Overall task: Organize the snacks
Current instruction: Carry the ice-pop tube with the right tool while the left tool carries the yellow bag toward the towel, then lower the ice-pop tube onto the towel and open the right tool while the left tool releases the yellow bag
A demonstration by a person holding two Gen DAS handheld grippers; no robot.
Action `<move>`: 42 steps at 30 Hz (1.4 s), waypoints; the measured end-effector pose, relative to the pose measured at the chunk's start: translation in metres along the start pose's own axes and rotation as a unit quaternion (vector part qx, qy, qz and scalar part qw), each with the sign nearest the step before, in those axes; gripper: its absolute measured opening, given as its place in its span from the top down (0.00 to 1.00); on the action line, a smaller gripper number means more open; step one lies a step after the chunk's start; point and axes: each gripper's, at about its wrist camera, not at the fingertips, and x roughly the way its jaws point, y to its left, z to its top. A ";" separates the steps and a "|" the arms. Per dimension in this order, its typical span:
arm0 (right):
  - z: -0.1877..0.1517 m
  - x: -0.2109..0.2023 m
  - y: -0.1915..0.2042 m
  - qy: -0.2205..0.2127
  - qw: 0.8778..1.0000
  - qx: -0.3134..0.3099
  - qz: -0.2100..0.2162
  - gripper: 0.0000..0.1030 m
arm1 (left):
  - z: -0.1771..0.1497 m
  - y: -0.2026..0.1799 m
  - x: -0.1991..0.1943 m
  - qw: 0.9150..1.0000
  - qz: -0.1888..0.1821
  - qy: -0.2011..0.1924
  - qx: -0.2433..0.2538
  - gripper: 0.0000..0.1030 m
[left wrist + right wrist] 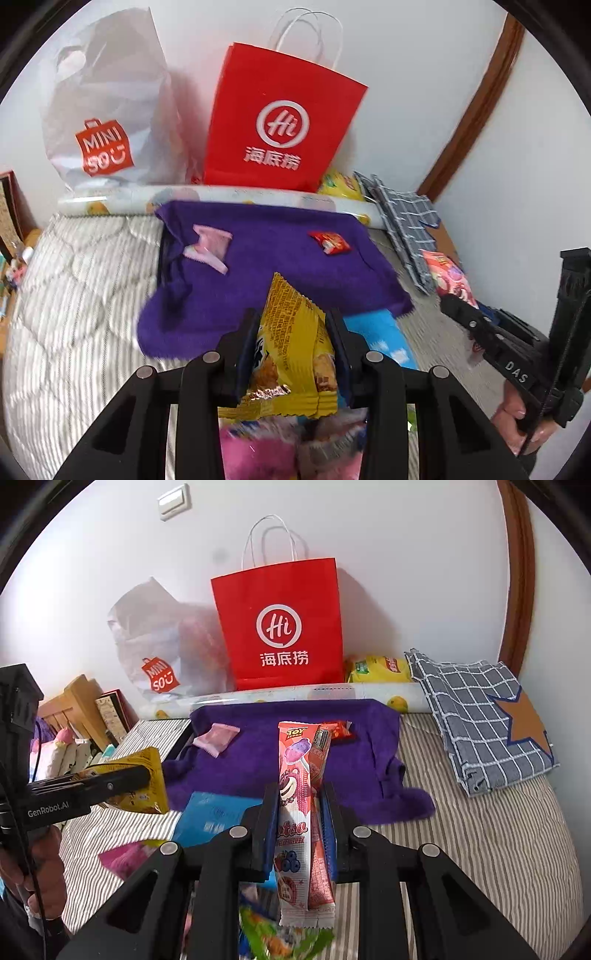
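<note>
Left gripper clamps a yellow snack packet, hiding its lower print. Right gripper clamps a pink lollipop packet; blurred wrappers lie beneath.

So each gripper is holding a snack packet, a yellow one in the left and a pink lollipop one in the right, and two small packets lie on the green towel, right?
Nearly. The towel is purple, not green: the right wrist view shows the purple terry towel spread on the bed. The rest holds: left gripper grips the yellow foil snack packet, right gripper the pink lollipop packet.
</note>
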 end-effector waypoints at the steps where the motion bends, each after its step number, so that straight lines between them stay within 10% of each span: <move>1: 0.004 0.005 -0.002 0.001 1.000 0.000 -0.001 0.79 | 0.003 0.001 0.001 1.000 0.003 -0.001 0.000 0.66; 21: 0.043 0.078 -0.036 0.013 1.000 0.017 -0.011 0.79 | 0.063 0.030 0.056 0.999 0.042 0.006 -0.006 0.66; 42: 0.021 0.162 -0.060 0.091 0.995 0.045 0.012 0.78 | 0.034 0.084 0.120 0.994 0.010 0.089 -0.058 0.66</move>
